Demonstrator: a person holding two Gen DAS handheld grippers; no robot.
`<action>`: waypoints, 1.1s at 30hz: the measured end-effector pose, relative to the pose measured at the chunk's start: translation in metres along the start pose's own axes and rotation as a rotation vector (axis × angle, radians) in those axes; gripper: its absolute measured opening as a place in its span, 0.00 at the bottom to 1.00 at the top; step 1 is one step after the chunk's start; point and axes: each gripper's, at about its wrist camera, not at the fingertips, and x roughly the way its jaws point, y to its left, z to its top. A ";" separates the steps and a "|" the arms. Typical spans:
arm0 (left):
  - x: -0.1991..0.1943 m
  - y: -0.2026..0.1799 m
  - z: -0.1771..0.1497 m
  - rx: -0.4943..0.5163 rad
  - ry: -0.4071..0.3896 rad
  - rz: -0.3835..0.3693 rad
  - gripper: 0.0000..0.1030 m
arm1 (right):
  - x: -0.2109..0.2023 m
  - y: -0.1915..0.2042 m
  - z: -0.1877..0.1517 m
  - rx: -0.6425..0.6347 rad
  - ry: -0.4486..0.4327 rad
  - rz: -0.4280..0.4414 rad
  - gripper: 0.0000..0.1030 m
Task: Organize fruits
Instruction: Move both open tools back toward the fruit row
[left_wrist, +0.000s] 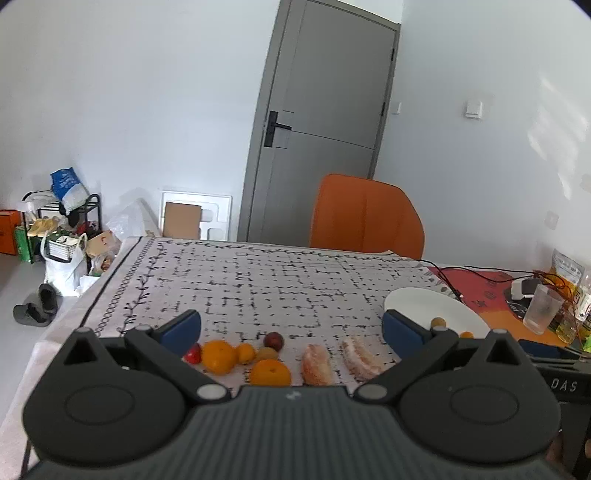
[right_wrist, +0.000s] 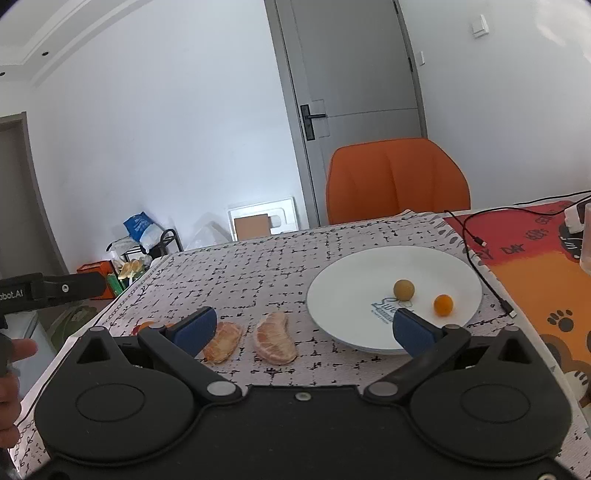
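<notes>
Now both grippers, left (left_wrist: 291, 326) and right (right_wrist: 304, 326), are hovering with fingers spread, pinching nothing. Two peeled segments (right_wrist: 275, 339) are lying on the table (right_wrist: 258, 266) at nine o'clock of the plate (right_wrist: 351, 295), which is holding two small fruits (right_wrist: 403, 289). Judging by this, closing gently across a segment's narrow width should avoid crushing it.

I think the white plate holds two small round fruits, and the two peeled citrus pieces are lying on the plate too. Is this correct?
Not quite. The white plate does hold two small round fruits, a brownish one and an orange one. But the two peeled citrus pieces lie on the patterned tablecloth beside the plate, not on it. The right wrist view shows this plainly.
</notes>
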 end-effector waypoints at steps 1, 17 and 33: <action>-0.002 0.003 0.000 -0.003 -0.001 0.006 1.00 | 0.001 0.002 0.000 -0.002 0.002 -0.001 1.00; -0.018 0.048 -0.007 -0.066 0.004 0.077 1.00 | 0.007 0.030 -0.002 -0.049 0.038 0.062 1.00; 0.002 0.054 -0.026 -0.085 0.052 0.035 0.99 | 0.025 0.036 -0.011 -0.074 0.099 0.085 1.00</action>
